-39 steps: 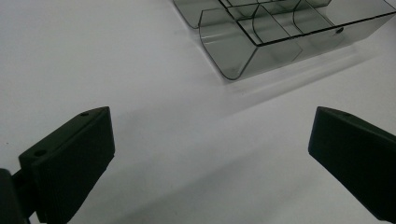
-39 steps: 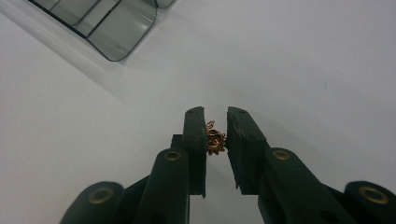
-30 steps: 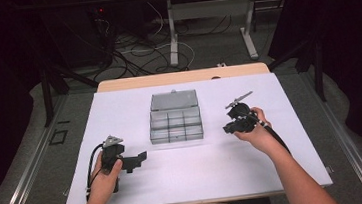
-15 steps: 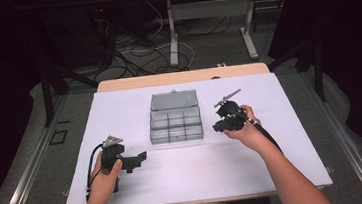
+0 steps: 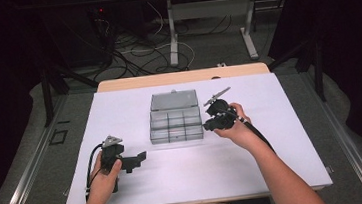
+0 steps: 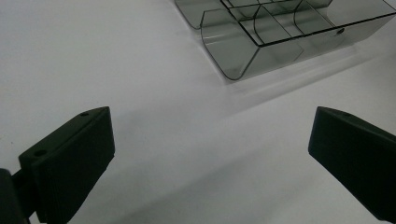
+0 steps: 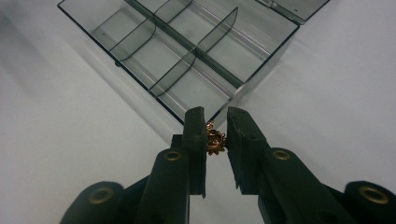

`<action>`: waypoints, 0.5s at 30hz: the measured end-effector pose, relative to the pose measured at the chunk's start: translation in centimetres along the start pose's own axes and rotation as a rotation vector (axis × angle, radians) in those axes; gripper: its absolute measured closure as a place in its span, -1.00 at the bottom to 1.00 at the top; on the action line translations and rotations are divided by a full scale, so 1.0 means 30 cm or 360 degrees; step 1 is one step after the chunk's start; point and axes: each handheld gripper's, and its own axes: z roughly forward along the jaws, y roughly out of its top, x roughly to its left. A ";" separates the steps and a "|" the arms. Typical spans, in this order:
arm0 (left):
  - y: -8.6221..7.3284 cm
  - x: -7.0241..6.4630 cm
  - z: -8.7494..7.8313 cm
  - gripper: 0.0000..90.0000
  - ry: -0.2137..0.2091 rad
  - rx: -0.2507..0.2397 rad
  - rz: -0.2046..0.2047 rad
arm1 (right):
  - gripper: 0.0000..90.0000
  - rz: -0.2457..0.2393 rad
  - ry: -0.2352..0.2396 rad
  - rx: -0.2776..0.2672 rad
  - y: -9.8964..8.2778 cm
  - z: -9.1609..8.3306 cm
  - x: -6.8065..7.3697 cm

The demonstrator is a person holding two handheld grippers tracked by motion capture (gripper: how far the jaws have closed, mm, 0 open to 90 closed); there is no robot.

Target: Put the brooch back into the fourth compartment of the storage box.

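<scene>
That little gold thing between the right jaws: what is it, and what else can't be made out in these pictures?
- Gold piece, right gripper view: toothed and shiny, but the black jaws cover its sides, so its kind stays unclear.
- Same piece, high view: too small, hidden by the right gripper and hand.
- Clear divided box, left gripper view: its far end is cut off by the top edge.
- Box compartments, high view: too small to tell whether anything lies inside.

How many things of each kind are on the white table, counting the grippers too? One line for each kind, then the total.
Clear plastic compartment box with its lid open: 1
Small gold ornament between the fingers of the right gripper: 1
Grippers, the left gripper and the right one: 2
Total: 4
</scene>
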 end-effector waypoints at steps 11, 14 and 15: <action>0.000 0.001 -0.002 -0.99 -0.0003 0.0005 0.0001 | 0.74 -0.0040 0.0048 -0.0059 0.047 0.026 0.053; 0.000 0.002 -0.003 -0.99 -0.0003 0.0005 0.0003 | 0.74 -0.0032 0.0046 -0.0064 0.059 0.037 0.070; 0.000 0.002 -0.003 -0.99 -0.0004 0.0005 0.0002 | 0.74 -0.0066 0.0063 -0.0071 0.063 0.040 0.070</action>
